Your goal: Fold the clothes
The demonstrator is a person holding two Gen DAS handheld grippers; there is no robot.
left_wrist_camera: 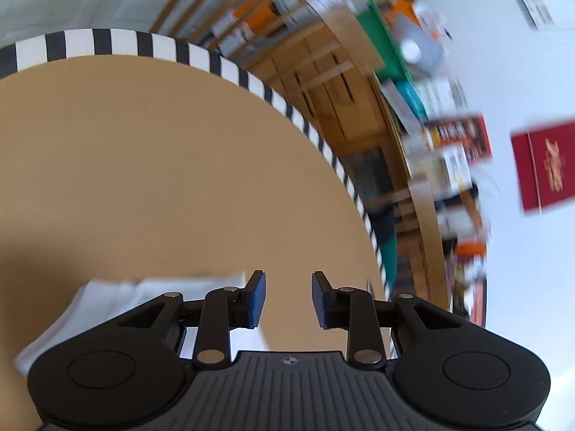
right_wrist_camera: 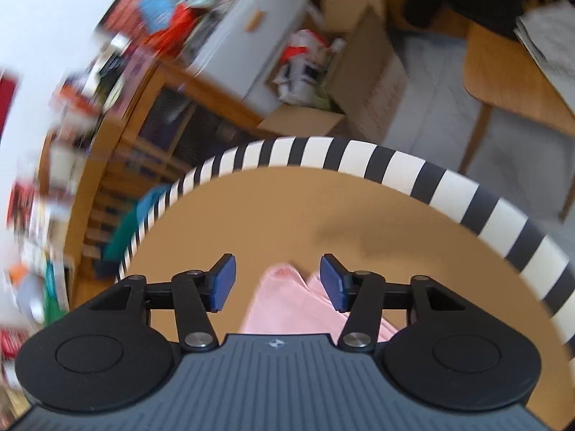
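Observation:
In the left wrist view my left gripper (left_wrist_camera: 288, 298) is open and empty above a tan table (left_wrist_camera: 161, 161). A white cloth (left_wrist_camera: 118, 298) lies on the table below and left of the left fingers, partly hidden by the gripper body. In the right wrist view my right gripper (right_wrist_camera: 278, 282) is open and empty over the same table (right_wrist_camera: 287, 215). A pink cloth (right_wrist_camera: 284, 305) lies on the table just under and between the right fingers, its near part hidden by the gripper.
The table has a black-and-white striped edge (left_wrist_camera: 222, 66) (right_wrist_camera: 395, 165). Beyond it stand wooden shelves with boxes and books (left_wrist_camera: 359, 89), an open cardboard box (right_wrist_camera: 352, 82), a wooden chair (right_wrist_camera: 503, 82) and a white wall with a red picture (left_wrist_camera: 544, 165).

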